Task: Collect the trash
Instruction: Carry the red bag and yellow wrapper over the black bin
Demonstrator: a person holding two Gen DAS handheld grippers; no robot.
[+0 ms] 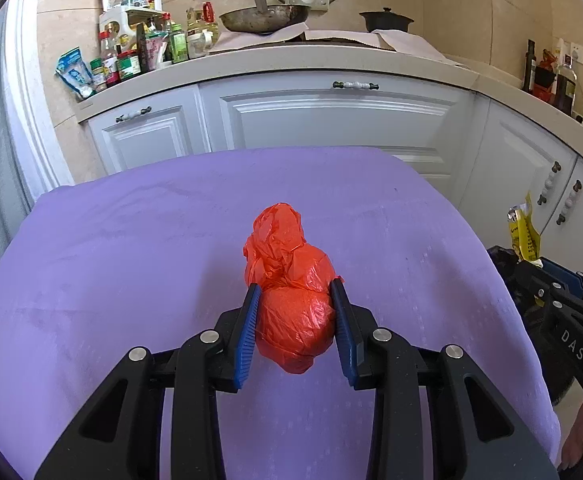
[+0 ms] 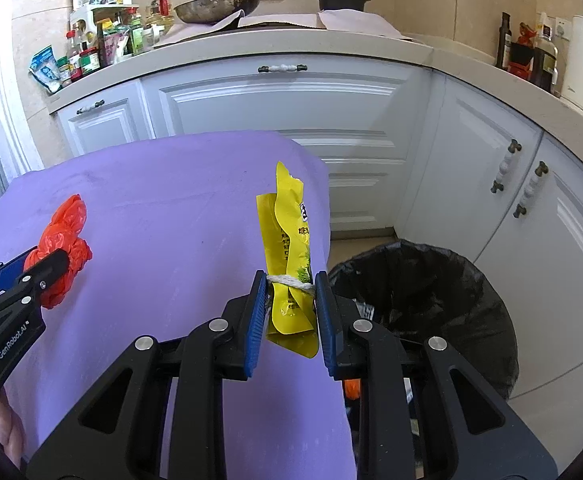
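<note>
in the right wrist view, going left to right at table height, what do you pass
left hand-held gripper → red plastic bag it grips → bare purple tablecloth → yellow snack wrapper in the right hand-held gripper → black-lined trash bin

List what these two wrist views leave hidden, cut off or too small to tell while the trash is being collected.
- Bin contents: right wrist view, hidden by the right gripper and dark liner.
- Yellow wrapper print: too small to read.
- Red bag contents: left wrist view, opaque plastic; left gripper covers its sides.
- Bottles labels: too small.
</note>
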